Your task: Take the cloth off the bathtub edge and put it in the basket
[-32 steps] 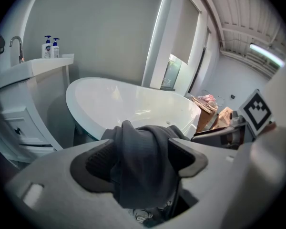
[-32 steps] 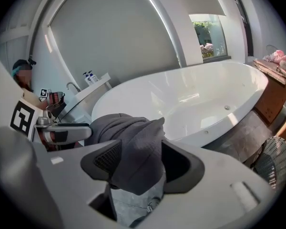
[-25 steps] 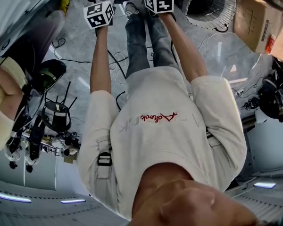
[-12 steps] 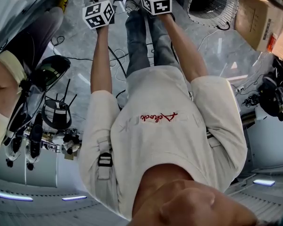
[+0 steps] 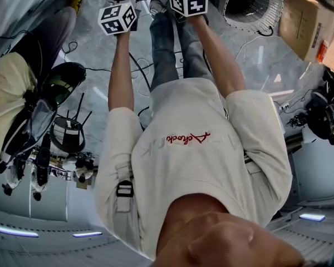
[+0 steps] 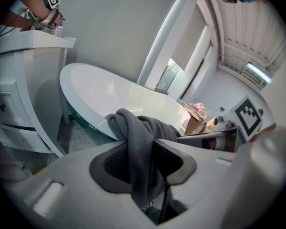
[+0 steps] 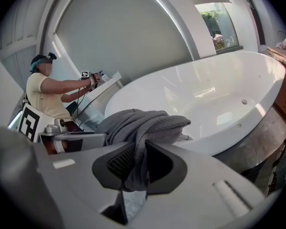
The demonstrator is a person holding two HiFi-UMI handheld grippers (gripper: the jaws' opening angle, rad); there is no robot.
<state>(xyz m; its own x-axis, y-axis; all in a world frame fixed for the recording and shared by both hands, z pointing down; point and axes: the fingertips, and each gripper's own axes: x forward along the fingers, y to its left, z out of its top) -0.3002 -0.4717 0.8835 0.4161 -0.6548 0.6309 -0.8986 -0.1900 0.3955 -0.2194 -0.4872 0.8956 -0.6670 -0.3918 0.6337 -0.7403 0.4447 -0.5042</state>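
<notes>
Closing just now, left gripper (image 6: 144, 166) and right gripper (image 7: 139, 165) each clamp the grey cloth (image 6: 136, 128) by the bathtub (image 7: 219, 99).

- Grey waffle-weave cloth (image 7: 148, 123), centre of the right gripper view: matt, soft, bunched in thick folds.
- White oval bathtub (image 7: 219, 94), right of centre: glossy, smooth, hard, streaked with bright reflections.
- Right gripper (image 7: 138, 163) and left gripper (image 6: 144, 162), lower frame: pale grey plastic shells, matt and smooth. Black pads (image 7: 120, 161) finely ribbed.
- Round wire-mesh basket (image 5: 273, 10), upper right of the head view: thin pale wire, metal by the look.
- Brown cardboard box (image 5: 300, 24), upper right: dull board.
- Grey stone-look floor (image 5: 94, 43), upper left: polished.
</notes>
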